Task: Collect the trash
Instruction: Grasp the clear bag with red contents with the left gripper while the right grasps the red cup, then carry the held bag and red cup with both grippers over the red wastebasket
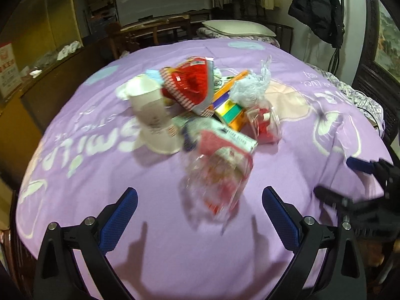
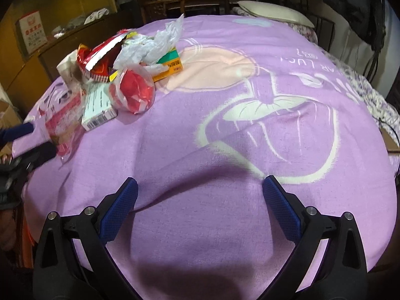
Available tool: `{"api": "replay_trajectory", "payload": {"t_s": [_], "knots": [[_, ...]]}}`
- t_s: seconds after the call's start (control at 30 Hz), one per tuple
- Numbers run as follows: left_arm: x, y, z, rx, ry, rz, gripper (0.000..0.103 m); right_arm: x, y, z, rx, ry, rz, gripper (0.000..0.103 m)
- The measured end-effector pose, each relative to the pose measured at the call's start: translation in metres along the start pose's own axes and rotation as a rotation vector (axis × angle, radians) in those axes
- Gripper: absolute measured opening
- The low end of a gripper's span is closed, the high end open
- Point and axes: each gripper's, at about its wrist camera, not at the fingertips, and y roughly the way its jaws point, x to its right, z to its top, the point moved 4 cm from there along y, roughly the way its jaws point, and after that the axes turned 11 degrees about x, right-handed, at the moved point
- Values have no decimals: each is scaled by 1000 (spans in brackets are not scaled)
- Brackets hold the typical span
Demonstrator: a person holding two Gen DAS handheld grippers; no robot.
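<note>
A heap of trash lies on a purple blanket: a white paper cup on its side, a red snack bag, an orange box, crumpled clear plastic, a clear bag with red inside and a pink-and-clear wrapper nearest me. My left gripper is open, its fingers either side of the pink wrapper and just short of it. My right gripper is open and empty over bare blanket, right of the heap. It also shows in the left wrist view.
A pillow lies at the bed's far end. A dark jacket hangs at the back right. A wooden cabinet runs along the left, with wooden furniture behind the bed. The blanket's right half holds no trash.
</note>
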Motion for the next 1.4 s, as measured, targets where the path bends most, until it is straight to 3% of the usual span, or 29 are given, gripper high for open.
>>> {"api": "replay_trajectory", "payload": {"t_s": [0.07, 0.17, 0.2, 0.23, 0.37, 0.63, 0.73, 0.8, 1.03, 1.2, 1.4], "knots": [[1, 9, 4, 0, -5, -4, 93, -3, 1, -1, 12, -33, -9, 98], [0, 14, 6, -5, 13, -22, 66, -3, 1, -3, 31, -46, -10, 98], [-3, 14, 6, -5, 12, -32, 49, -3, 0, -2, 24, -45, -11, 97], [-7, 13, 6, -10, 6, -50, 44, -2, -1, 1, 20, -26, -6, 97], [-38, -8, 10, 12, -47, -86, 43, -8, -11, 25, 69, 68, 127, 95], [-108, -52, 12, 77, -120, 22, 43, -63, 19, 68, 65, 19, 216, 73], [-123, -51, 5, 61, -156, 37, 43, -71, 32, 72, 51, 39, 204, 61], [-131, -51, -1, 51, -177, 39, 43, -70, 38, 70, 42, 45, 172, 39], [-144, -56, -7, 50, -207, 53, 43, -50, 7, 84, 147, 113, 174, 37], [-147, -72, -3, 73, -220, 69, 43, -47, -16, 97, 191, 135, 224, 32], [-152, -105, -2, 108, -222, 102, 43, -54, -9, 92, 153, 101, 211, 32]]}}
